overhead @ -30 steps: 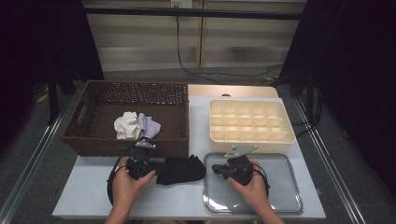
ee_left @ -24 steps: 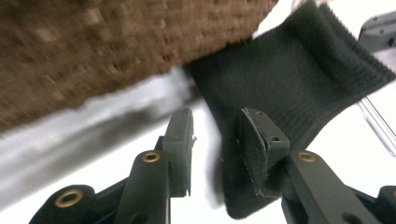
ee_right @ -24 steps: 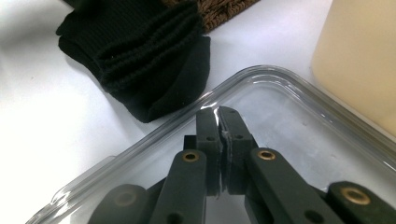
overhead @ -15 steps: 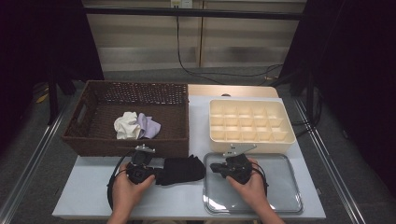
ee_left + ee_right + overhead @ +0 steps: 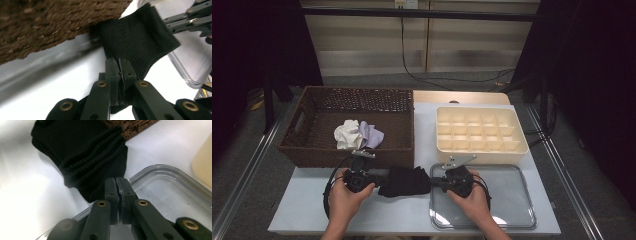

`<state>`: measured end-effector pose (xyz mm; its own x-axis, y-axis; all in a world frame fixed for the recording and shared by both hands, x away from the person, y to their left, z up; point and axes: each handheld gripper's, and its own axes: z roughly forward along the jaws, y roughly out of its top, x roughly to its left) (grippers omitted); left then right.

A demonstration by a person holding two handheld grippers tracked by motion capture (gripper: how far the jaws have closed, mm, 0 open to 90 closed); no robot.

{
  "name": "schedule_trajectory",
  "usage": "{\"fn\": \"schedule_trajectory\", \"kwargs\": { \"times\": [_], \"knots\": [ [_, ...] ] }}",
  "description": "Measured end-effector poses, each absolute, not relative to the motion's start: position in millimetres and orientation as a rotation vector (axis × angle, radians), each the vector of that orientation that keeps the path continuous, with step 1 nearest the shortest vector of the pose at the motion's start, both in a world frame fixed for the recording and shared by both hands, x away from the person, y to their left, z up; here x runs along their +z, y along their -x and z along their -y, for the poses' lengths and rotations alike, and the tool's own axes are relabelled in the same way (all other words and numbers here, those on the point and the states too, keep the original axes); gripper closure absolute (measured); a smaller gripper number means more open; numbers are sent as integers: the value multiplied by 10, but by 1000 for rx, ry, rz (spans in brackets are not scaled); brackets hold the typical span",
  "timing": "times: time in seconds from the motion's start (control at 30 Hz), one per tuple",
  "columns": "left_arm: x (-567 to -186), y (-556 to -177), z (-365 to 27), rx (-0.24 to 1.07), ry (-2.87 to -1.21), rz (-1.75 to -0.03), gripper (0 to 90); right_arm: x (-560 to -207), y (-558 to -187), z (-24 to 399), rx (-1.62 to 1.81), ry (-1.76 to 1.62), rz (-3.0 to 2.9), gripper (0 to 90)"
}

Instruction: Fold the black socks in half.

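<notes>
Between basket [image 5: 312, 150] and tray [image 5: 512, 220], both grippers' fingers [image 5: 119, 72] clench the black sock's [image 5: 404, 181] opposite edges.

On the surface [image 5: 422, 215], the wicker basket [image 5: 312, 145] stands at the back left with two bundled cloths [image 5: 358, 135] in it, and the compartment box [image 5: 479, 131] stands at the back right. The tray [image 5: 507, 200] lies in front of the box. The folded cloth [image 5: 404, 181] lies in front of the basket, its right end at the tray's rim, between the left claw [image 5: 379, 179] and the right claw [image 5: 434, 181].
</notes>
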<state>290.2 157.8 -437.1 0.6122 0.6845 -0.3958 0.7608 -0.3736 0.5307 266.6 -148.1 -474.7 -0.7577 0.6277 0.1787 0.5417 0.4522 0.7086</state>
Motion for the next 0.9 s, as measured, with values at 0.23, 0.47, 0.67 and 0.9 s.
{"fn": "schedule_trajectory", "kwargs": {
  "times": [0.23, 0.47, 0.67, 0.9],
  "knots": [
    [-4244, -2928, -1469, -138, -2170, -1098, 871, -4753, -2657, 1480, 1206, -1048, -2585, 869],
    [-4178, -2940, -1366, -140, -2185, -1064, 870, -4754, -2647, 1467, 1211, -1032, -2589, 870],
    [-4150, -2943, -1255, -136, -2200, -1032, 873, -4760, -2638, 1462, 1223, -1034, -2584, 870],
    [-4152, -2954, -1093, -129, -2209, -1006, 874, -4755, -2636, 1454, 1216, -1025, -2591, 870]
  ]
}}
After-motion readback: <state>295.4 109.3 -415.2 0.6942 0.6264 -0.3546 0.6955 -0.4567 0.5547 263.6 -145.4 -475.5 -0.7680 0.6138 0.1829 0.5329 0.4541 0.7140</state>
